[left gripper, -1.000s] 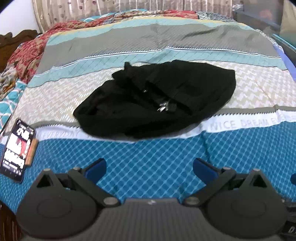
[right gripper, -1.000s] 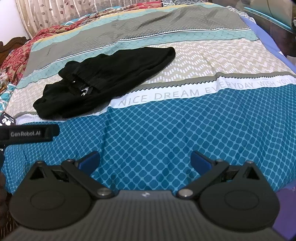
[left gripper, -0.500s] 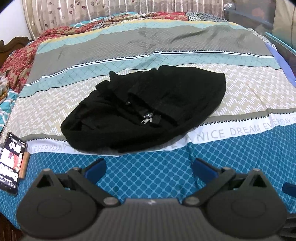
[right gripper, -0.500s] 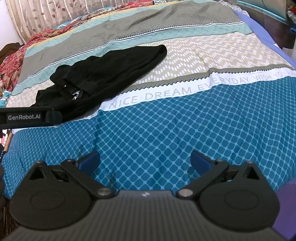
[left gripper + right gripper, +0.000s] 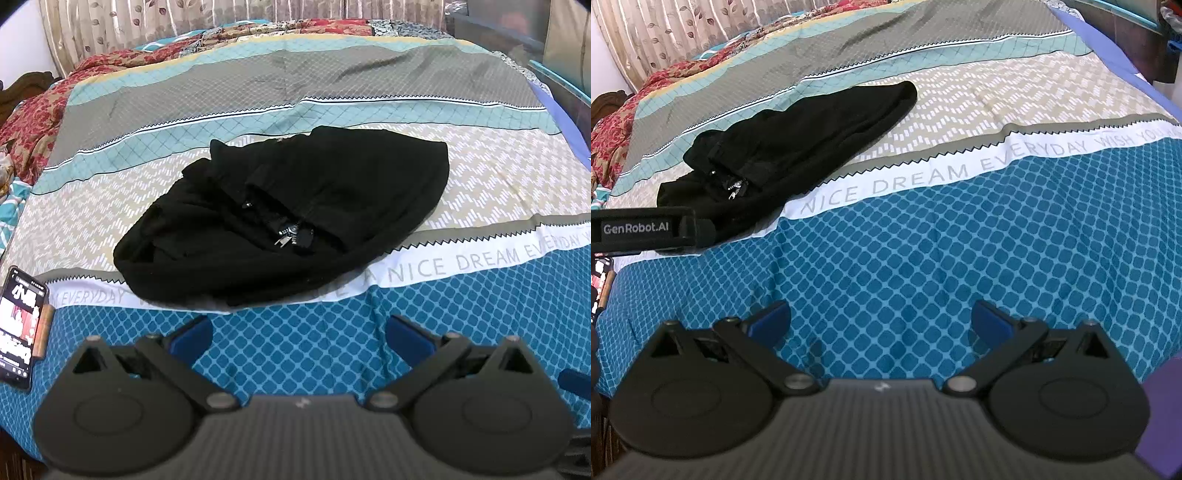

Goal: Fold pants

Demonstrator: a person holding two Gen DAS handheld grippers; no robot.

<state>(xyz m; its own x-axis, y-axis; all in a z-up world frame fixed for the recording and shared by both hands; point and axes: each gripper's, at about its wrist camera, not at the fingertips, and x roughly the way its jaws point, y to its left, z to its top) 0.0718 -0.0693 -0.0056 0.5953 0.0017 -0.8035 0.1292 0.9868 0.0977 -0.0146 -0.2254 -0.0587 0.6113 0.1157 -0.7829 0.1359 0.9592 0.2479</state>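
Observation:
Black pants (image 5: 295,218) lie bunched in a heap on the bed, zipper and waistband showing near the middle. In the right wrist view the same pants (image 5: 798,147) sit at the upper left. My left gripper (image 5: 299,334) hovers open over the blue checked part of the sheet, just short of the heap's near edge, holding nothing. My right gripper (image 5: 881,321) is open too, over blue sheet well to the right of the pants. The left gripper's black body (image 5: 646,230) shows at that view's left edge.
A striped bedsheet (image 5: 461,266) with printed lettering covers the bed. A phone (image 5: 20,325) with a lit screen lies at the bed's near left edge. Red floral bedding (image 5: 37,110) is piled at the far left. Curtains hang behind. Dark furniture (image 5: 1137,44) borders the right side.
Both grippers have drifted slightly; the pants now sit lower and closer in the left wrist view and the phone has shifted left. The pants have not been touched. Both grippers stay open.

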